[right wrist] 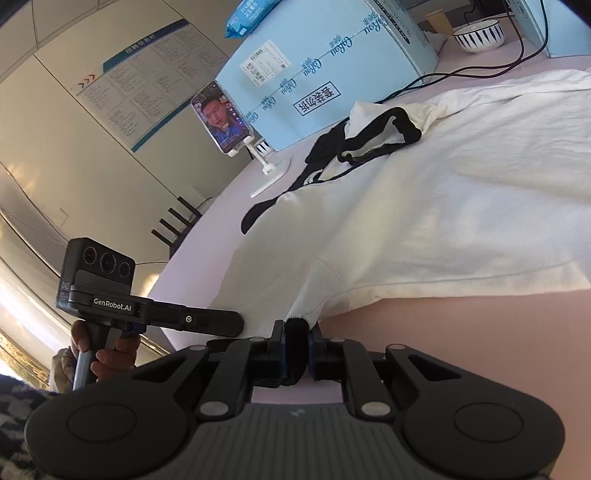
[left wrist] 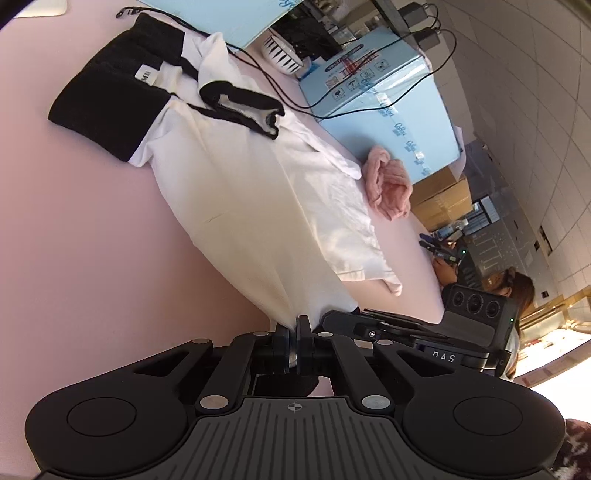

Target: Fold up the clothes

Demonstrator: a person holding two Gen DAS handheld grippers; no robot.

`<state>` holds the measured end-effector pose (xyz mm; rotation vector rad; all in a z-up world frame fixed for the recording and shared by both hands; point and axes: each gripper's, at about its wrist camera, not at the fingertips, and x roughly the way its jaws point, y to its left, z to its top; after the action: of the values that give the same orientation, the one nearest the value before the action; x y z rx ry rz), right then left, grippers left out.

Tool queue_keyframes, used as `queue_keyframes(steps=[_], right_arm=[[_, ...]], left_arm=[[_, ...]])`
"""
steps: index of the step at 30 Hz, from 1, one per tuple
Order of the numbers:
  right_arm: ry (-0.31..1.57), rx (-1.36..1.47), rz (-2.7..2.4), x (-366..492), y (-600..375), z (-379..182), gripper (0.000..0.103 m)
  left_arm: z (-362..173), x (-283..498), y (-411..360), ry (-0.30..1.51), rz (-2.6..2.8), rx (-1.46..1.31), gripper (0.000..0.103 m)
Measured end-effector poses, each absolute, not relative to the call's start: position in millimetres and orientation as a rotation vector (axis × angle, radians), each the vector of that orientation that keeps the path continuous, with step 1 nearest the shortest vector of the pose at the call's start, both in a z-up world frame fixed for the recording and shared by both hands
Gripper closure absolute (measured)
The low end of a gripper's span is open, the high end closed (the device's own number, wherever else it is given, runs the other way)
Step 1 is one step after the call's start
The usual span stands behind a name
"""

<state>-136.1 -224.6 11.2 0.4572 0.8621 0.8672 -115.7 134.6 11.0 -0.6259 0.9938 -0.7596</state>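
Both jaws are clamped on the hem of the white shirt [left wrist: 240,192], which lies flat on the pink table [left wrist: 74,221]: the left gripper [left wrist: 294,334] and the right gripper [right wrist: 297,332]. The bites look thin, so I think the cloth can slip out if one hand pulls harder.

Pale pink smooth tabletop [left wrist: 92,229] fills the foreground. Large light-blue printed cardboard box [left wrist: 391,110] stands along its far edge, thin black cables [left wrist: 369,92] draped over it. White ceramic bowl with black stripe pattern [right wrist: 478,35] sits beside the box. Brown cardboard cartons [left wrist: 443,199] stacked past the table end. White tiled wall [left wrist: 524,110] in the left wrist view; beige wall with a blue-and-white printed notice board [right wrist: 140,81] in the right. Black-screened phone on a white stand [right wrist: 225,122]. Strong daylight glare low at the frame edges.
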Motion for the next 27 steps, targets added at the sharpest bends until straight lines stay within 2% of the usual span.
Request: queue_keyframes(steps=[10,14,16,17,18,19,20,21,24,27], right_arm=[[0.928,0.593,0.969,-121,-235,12,0.091],[0.973,0.850,1.010,-88,-251,14,0.085],[0.951,1.079,0.975,-65,-263,8,0.082],[0.917,1.177,0.925,-54,-267,2,0.073],[0.874,1.273,0.865,-43,-271,-4,0.057],[0.833,1.352,0.787,-34,-275,-11,0.046],[0.814,1.404,0.702,-27,-278,-17,0.026],[0.806,1.447,0.618,-21,-281,-22,0.018],[0.802,1.483,0.564,-22,-294,-27,0.013],[0.730,1.343,0.599,-29,-301,-13,0.009]], left_arm=[[21,-110,142,1.042,-0.752,-0.750,0.101],[36,-85,145,1.042,-0.795,-0.863,0.101],[28,-57,153,1.007,-0.812,-1.087,0.097],[19,-42,159,0.969,-0.803,-1.232,0.088],[10,-27,164,0.926,-0.791,-1.375,0.067],[-1,-14,169,0.873,-0.748,-1.501,0.052],[-13,1,174,0.827,-0.656,-1.599,0.034],[-18,7,181,0.817,-0.576,-1.629,0.034],[-23,12,199,0.808,-0.441,-1.625,0.030],[-12,0,212,0.772,-0.494,-1.525,0.025]])
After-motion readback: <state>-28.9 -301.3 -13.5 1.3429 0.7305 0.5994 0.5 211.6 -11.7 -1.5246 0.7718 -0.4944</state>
